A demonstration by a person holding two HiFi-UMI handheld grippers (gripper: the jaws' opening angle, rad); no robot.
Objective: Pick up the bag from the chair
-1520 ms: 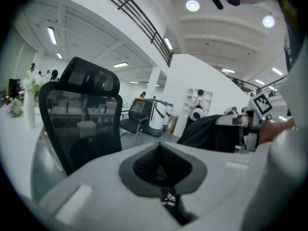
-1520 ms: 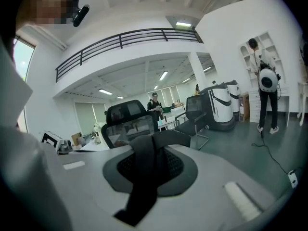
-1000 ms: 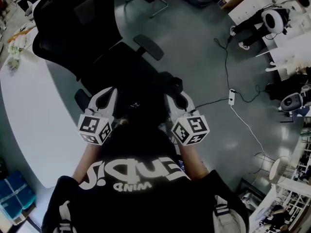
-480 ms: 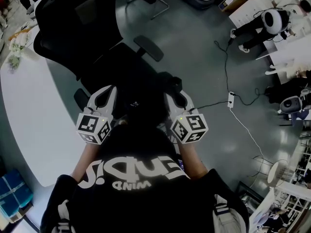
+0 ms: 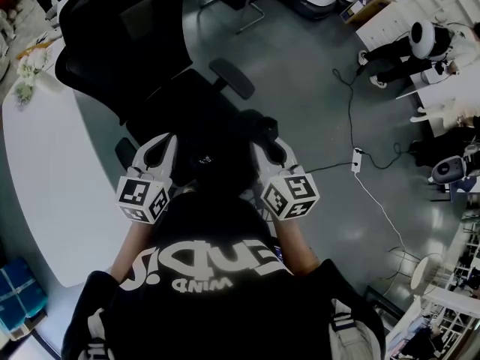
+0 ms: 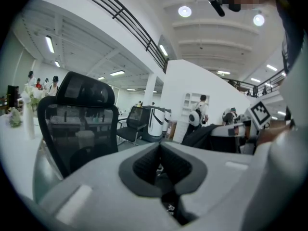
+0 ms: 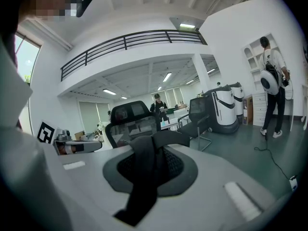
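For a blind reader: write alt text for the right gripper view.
The right gripper is shut on a black strap draped over its grey jaws. Behind stand a black mesh office chair and, far right, a person.

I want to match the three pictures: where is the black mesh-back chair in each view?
Head view: the chair is at the upper left.
Left gripper view: left of centre.
Right gripper view: centre, just above the jaws.
Shared landmark: the person with the round white backpack, right of the chair everywhere.

Head view looks steeply down; both gripper views face level, sharing the chair [image 5: 120,43].
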